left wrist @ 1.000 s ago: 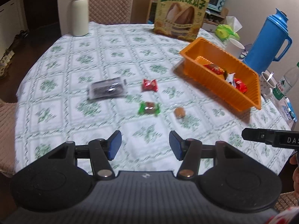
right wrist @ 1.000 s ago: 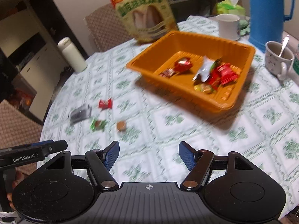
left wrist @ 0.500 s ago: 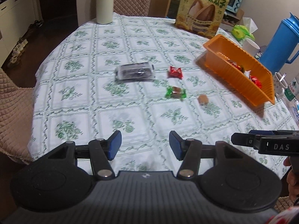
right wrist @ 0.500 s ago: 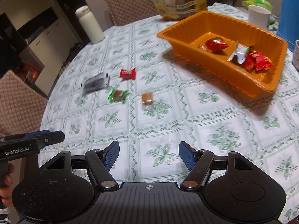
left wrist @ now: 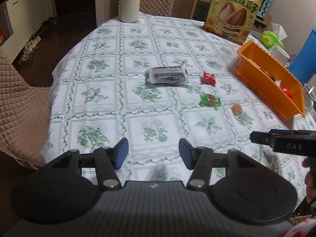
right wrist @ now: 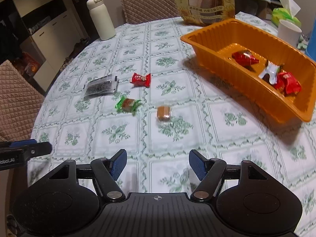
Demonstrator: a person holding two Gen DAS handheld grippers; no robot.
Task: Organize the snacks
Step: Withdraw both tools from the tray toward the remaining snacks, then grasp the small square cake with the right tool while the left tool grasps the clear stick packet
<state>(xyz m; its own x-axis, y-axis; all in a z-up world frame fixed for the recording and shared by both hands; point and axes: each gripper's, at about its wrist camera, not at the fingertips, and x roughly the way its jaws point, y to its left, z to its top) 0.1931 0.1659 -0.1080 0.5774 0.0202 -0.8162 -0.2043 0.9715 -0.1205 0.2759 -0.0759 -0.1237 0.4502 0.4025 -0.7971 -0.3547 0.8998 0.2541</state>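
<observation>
Both tools, left tool (left wrist: 153,153) and right tool (right wrist: 156,164), hang part-open and empty; four wrapped snacks lie loose mid-table, left of the ribbed orange plastic tray (right wrist: 250,96); you are approaching; next, close on the nearest, the brown clear-wrapped candy (right wrist: 163,113).

A round table (left wrist: 98,106) in a green-patterned white cloth is carrying four loose snacks mid-table: a dark clear packet (left wrist: 166,76), a red candy (left wrist: 208,78), a green-wrapped candy (left wrist: 210,100) and a brown candy (left wrist: 236,109). An orange tray (right wrist: 254,96) is sitting right; a white flask (left wrist: 129,4) and seed bag (left wrist: 234,9) are standing far.

Left gripper (left wrist: 153,154), right gripper (right wrist: 157,165): agape, empty.
</observation>
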